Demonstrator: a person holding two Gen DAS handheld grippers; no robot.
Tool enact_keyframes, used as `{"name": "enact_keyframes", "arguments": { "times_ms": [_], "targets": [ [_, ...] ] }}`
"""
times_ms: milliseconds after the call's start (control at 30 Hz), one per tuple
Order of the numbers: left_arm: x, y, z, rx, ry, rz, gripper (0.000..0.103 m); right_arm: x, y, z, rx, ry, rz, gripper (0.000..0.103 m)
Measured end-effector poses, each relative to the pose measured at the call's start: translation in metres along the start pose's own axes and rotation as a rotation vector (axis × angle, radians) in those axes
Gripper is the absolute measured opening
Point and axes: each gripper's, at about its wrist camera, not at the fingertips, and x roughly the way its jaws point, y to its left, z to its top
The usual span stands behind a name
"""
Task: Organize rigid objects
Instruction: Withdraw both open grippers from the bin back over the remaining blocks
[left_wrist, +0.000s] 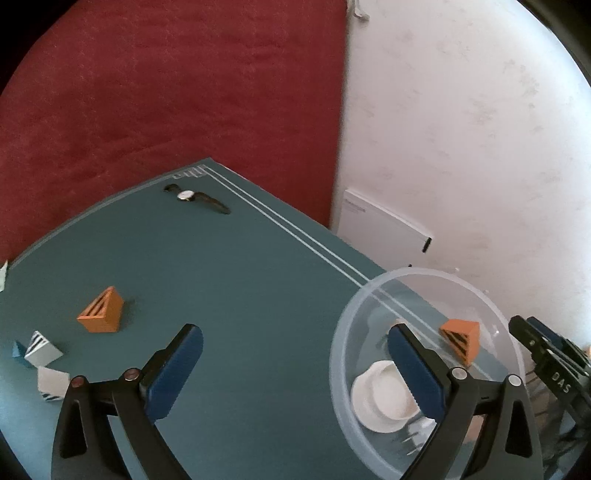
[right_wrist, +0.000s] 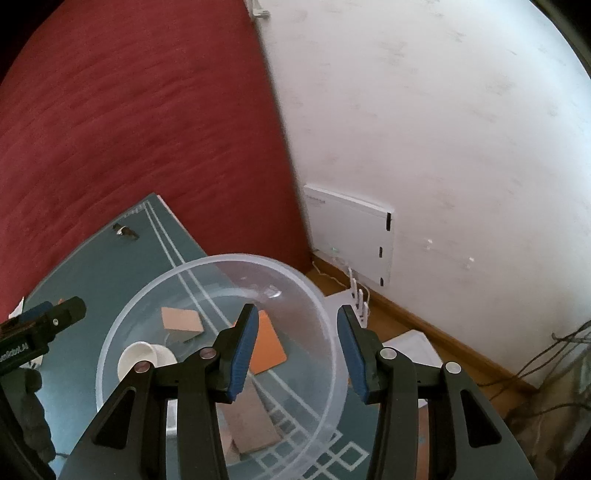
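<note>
My left gripper (left_wrist: 295, 354) is open wide above the teal table mat (left_wrist: 240, 277), with nothing between its fingers. Its right finger (left_wrist: 413, 369) hangs over a clear plastic bowl (left_wrist: 417, 271). Inside the bowl lie an orange wedge block (left_wrist: 461, 338) and a white cup (left_wrist: 384, 398). A second orange wedge (left_wrist: 101, 310) and two white striped blocks (left_wrist: 42, 349) lie on the mat to the left. My right gripper (right_wrist: 299, 350) straddles the bowl's near wall (right_wrist: 332, 332), one finger inside and one outside, and its pads are not clamping the wall.
A wristwatch (left_wrist: 195, 197) lies near the mat's far corner. A red sofa (left_wrist: 166, 92) stands behind the table. A white wall unit (right_wrist: 351, 229) with cables sits at floor level on the right. The bowl also holds tan blocks (right_wrist: 181, 319).
</note>
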Motion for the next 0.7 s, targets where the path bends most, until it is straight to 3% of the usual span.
{"name": "enact_keyframes", "arguments": {
  "times_ms": [700],
  "targets": [
    [-0.016, 0.103, -0.015, -0.176, -0.012, 0.178, 0.102, -0.006, 0.061, -0.014, -0.093, 0.004, 0.114, 0.046]
  ]
}}
